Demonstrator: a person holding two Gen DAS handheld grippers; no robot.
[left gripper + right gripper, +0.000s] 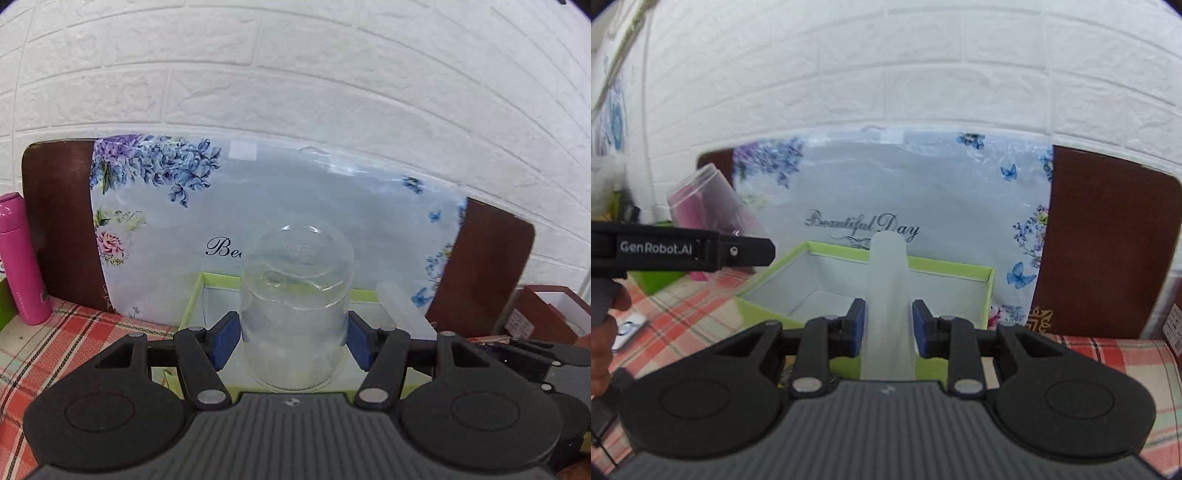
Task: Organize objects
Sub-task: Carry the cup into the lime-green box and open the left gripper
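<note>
My left gripper point(293, 338) is shut on a clear glass cup point(297, 306), held upside down above the green box point(192, 299). My right gripper point(888, 326) is shut on a frosted white tube point(889, 295) that points away from me over the same open green box point(960, 269), whose white inside holds nothing I can see. In the right wrist view the left gripper point(701, 249) shows at the left with the glass cup point(709, 206) in it. The tube's tip point(402, 306) shows at the right of the left wrist view.
A floral board point(295, 199) reading "Beautiful Day" leans on a brown panel point(59, 221) against the white brick wall. A pink bottle point(20, 258) stands at the left on the red plaid tablecloth point(74, 339). A brown box point(546, 310) sits at the right. A hand point(602, 332) holds the left gripper.
</note>
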